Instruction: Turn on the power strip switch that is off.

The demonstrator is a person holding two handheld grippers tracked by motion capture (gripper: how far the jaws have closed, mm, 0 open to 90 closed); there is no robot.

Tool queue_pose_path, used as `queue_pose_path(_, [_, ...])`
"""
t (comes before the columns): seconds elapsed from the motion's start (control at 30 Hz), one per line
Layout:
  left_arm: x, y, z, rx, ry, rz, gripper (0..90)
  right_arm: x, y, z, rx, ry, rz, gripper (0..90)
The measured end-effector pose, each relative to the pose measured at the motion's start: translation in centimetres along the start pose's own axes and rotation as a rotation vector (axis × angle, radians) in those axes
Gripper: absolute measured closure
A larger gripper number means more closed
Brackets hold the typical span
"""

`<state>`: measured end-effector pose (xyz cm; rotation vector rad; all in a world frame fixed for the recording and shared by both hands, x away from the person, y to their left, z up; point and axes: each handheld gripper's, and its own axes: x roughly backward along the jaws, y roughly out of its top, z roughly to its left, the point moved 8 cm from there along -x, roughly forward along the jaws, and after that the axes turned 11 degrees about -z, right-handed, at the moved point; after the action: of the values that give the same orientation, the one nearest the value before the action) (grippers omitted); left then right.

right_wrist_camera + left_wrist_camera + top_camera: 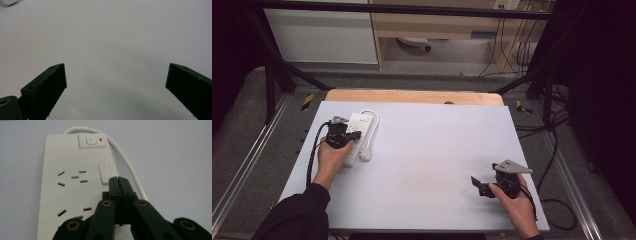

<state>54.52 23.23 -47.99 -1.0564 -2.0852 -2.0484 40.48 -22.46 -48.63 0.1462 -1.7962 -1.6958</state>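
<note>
**Closed left gripper over the power strip**

A white table (422,150) carries a white power strip (75,182) at its far left, lying flat with its cord (127,167) looping round the far end and down one side. The left gripper (118,180) sits over the strip, its jaws pressed together with nothing between them, tips just by a small white rocker switch (105,173). The right gripper (116,75) rests well apart at the near right, jaws wide apart over bare tabletop.
</note>
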Motion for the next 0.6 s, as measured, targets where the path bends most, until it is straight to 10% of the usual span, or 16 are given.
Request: queue_pose_path(0.6, [0.07, -0.08, 0.1, 0.007, -0.017, 0.003, 90.0, 0.0, 0.03, 0.07, 0.003, 0.004, -0.002, 3.7])
